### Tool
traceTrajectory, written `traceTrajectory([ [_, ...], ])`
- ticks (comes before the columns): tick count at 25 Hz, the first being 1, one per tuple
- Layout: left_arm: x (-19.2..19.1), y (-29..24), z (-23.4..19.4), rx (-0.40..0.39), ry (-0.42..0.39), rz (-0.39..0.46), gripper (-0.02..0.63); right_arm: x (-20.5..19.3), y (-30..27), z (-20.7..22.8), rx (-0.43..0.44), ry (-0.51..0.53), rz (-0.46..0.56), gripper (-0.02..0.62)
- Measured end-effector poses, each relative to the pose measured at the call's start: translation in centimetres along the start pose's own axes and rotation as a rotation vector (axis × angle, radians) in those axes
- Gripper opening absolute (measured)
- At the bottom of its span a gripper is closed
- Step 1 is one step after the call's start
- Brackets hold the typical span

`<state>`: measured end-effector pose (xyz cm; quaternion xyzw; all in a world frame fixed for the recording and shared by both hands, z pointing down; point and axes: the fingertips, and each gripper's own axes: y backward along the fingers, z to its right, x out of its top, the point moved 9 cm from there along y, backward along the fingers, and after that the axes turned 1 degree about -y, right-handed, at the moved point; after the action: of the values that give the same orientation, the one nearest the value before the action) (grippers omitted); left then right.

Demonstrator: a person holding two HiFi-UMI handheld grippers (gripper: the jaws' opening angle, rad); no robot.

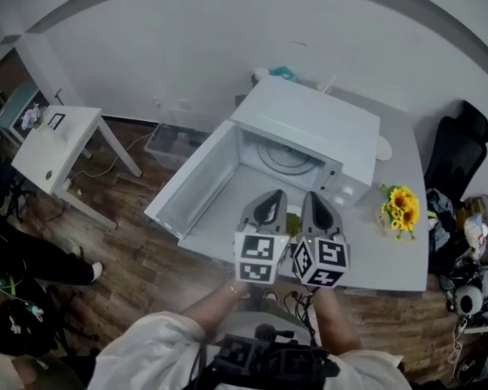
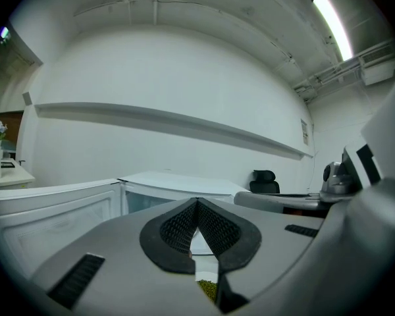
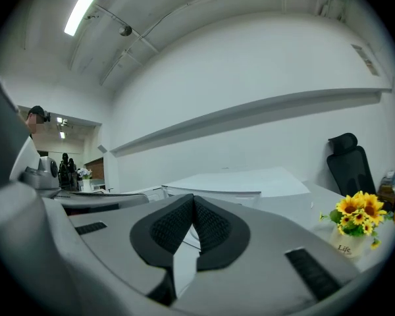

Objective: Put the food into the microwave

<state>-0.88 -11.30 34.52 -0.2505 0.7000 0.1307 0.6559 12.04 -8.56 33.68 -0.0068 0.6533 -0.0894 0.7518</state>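
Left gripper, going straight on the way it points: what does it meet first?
The left gripper, shut on the dish, points into the open microwave; nothing else shows in between, though depth is unclear.

Left gripper (image 2: 197, 206): jaws closed, pads meeting at the tips on the rim of a white dish (image 2: 201, 242) – green food (image 2: 209, 288) shows low in the gap. Beyond: white microwave (image 2: 178, 183), its door (image 2: 46, 216) swung open at left. Black chair (image 2: 263, 181) far back – the right gripper (image 2: 375, 196) just beside, at right.
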Motion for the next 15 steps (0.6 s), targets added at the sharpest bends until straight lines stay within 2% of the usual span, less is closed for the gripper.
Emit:
traceTrajectory([
  [11,-1.1,-1.5,0.4,0.018,0.034,-0.013,0.003,-0.6,-0.9,1.6,0.021,0.014,-0.026,0.021],
  [15,-2.7,-2.5,0.5,-0.003,0.049,-0.077,0.005,-2.0,-1.6,2.5,0.020,-0.002,-0.065,0.025],
])
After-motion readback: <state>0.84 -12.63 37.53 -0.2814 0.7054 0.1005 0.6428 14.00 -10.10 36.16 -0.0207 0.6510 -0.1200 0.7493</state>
